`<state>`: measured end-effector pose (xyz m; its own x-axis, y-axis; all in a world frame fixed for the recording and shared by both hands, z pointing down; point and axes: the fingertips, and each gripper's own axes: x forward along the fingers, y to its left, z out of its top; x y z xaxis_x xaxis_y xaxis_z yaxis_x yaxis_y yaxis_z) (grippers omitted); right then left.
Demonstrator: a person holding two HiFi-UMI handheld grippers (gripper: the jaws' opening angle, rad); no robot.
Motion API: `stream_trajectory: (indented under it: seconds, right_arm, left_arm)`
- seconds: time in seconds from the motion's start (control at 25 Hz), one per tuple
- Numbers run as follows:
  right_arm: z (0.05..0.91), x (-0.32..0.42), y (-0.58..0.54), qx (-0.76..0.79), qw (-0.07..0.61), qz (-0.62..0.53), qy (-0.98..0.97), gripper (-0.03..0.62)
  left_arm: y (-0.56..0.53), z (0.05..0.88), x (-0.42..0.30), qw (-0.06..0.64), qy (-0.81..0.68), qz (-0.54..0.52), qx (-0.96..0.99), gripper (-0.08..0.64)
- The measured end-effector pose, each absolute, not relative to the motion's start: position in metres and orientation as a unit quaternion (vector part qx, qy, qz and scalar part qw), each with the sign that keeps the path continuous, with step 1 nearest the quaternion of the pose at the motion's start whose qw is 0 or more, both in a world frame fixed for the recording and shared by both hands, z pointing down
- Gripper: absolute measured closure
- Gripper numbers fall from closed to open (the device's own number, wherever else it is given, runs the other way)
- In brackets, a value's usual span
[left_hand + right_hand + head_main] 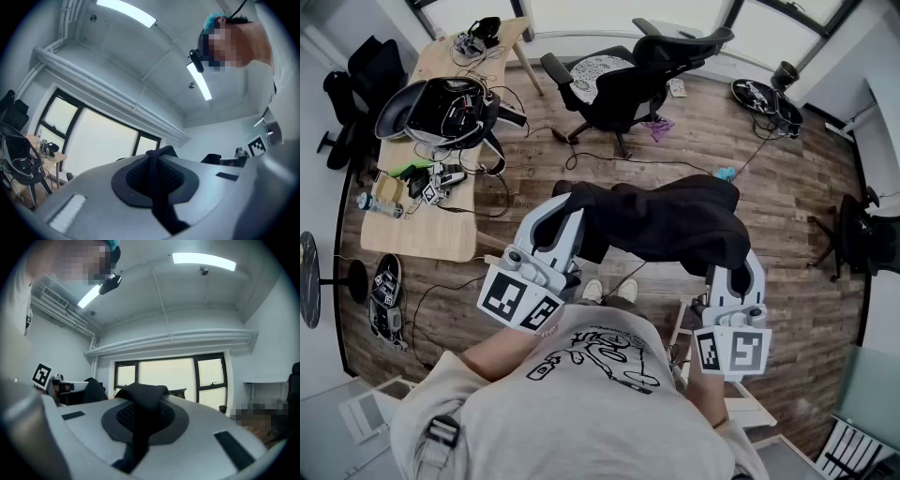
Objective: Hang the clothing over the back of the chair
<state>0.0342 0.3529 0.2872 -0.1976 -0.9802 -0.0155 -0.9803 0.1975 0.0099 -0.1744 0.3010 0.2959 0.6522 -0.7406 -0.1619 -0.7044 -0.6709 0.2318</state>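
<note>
A black garment (666, 223) hangs stretched between my two grippers, above the wooden floor in the head view. My left gripper (569, 208) is shut on its left end and my right gripper (724, 270) is shut on its right end. A strip of black cloth (158, 187) runs pinched between the closed jaws of the left gripper (157, 157) in its own view. The same shows for the right gripper (139, 401), with a bunched fold of black cloth (140, 394) at the tips. The black office chair (623, 77) stands farther off, beyond the garment, with its back to the right.
A wooden desk (441, 216) at the left carries cables, a black headset rig (441, 111) and small items. Cables trail over the floor (581, 155). More dark chairs stand at far left (366, 75) and far right (862, 234). A white step (741, 398) lies beside my feet.
</note>
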Motion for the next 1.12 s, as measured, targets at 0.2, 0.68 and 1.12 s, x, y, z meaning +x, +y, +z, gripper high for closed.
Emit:
stream_trajectory:
  seconds: [0.2, 0.68, 1.12]
  right_arm:
    - [0.284, 0.041, 0.355, -0.633, 0.021, -0.002, 0.774, 0.583]
    - [0.292, 0.094, 0.343, -0.615, 0.029, -0.015, 0.788, 0.583]
    - [0.294, 0.119, 0.320, -0.607, 0.031, -0.020, 0.794, 0.583]
  left_arm:
    - [0.302, 0.293, -0.169, 0.079, -0.398, -0.126, 0.905, 0.548]
    - [0.289, 0.300, -0.109, 0.082, -0.411, -0.119, 0.900, 0.548]
    - [0.273, 0.306, -0.086, 0.094, -0.424, -0.124, 0.892, 0.548]
